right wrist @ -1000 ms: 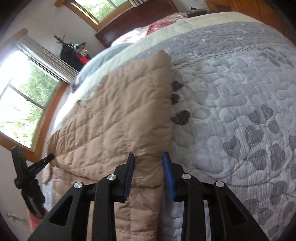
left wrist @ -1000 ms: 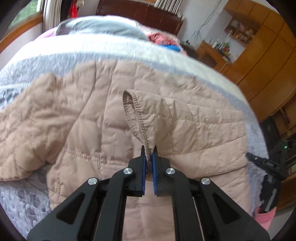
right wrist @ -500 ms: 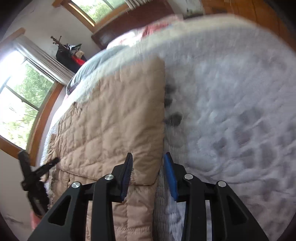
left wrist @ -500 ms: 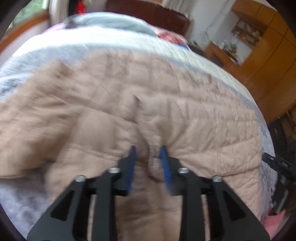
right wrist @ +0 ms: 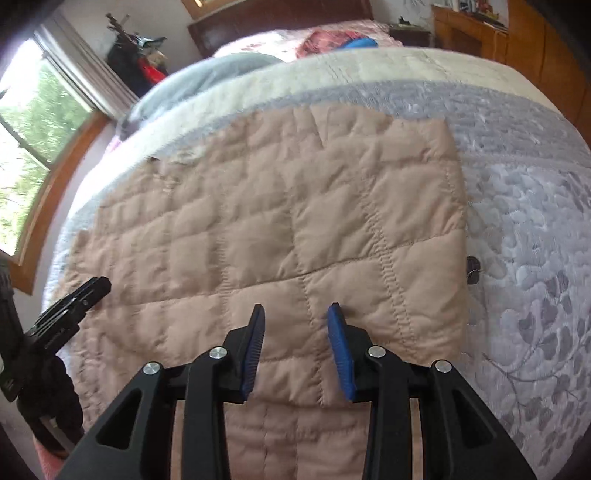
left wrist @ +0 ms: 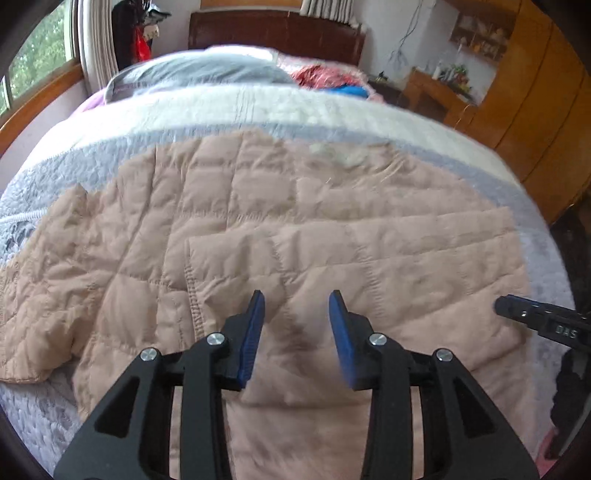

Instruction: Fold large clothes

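Note:
A large beige quilted jacket lies spread on the bed, with one sleeve folded flat across its body; it also shows in the right wrist view. My left gripper is open and empty, hovering just above the folded sleeve. My right gripper is open and empty above the jacket near its right edge. The right gripper's tip shows at the right of the left wrist view, and the left gripper's tip at the left of the right wrist view.
The jacket lies on a grey patterned quilt over a bed with a dark wooden headboard. Pillows and bright clothes lie at the head. Wooden cabinets stand right, a window left.
My left gripper opened and let go of the sleeve cuff, which now lies flat on the jacket. My right gripper opened wider and moved left over the jacket. Both grippers pulled back.

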